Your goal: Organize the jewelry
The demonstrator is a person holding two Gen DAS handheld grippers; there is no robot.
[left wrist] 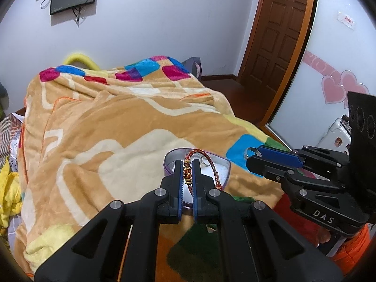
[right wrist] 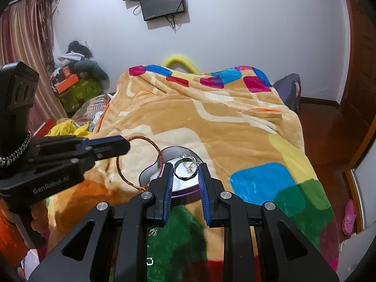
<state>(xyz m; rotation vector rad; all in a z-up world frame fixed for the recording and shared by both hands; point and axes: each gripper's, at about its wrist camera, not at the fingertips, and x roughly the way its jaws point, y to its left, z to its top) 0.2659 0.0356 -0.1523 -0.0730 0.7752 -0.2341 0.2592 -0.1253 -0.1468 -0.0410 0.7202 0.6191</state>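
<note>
A purple-rimmed heart-shaped jewelry box (left wrist: 224, 163) with a white lining lies on the bed blanket; it also shows in the right wrist view (right wrist: 150, 171). My left gripper (left wrist: 187, 164) is shut on a red braided cord bracelet (left wrist: 212, 164) with gold beads, held over the box; its loop hangs out in the right wrist view (right wrist: 121, 174). My right gripper (right wrist: 185, 168) is shut on a silver ring (right wrist: 178, 176) above the box; the ring also shows at its tip in the left wrist view (left wrist: 250, 151). Small silver pieces (right wrist: 190, 166) lie in the box.
A tan blanket (left wrist: 105, 122) with coloured squares covers the bed. Two small silver pieces (right wrist: 152, 232) lie on the green patch near me. A wooden door (left wrist: 277, 35) stands right, clutter and boxes (right wrist: 75, 82) left, screens (right wrist: 162, 0) on the wall.
</note>
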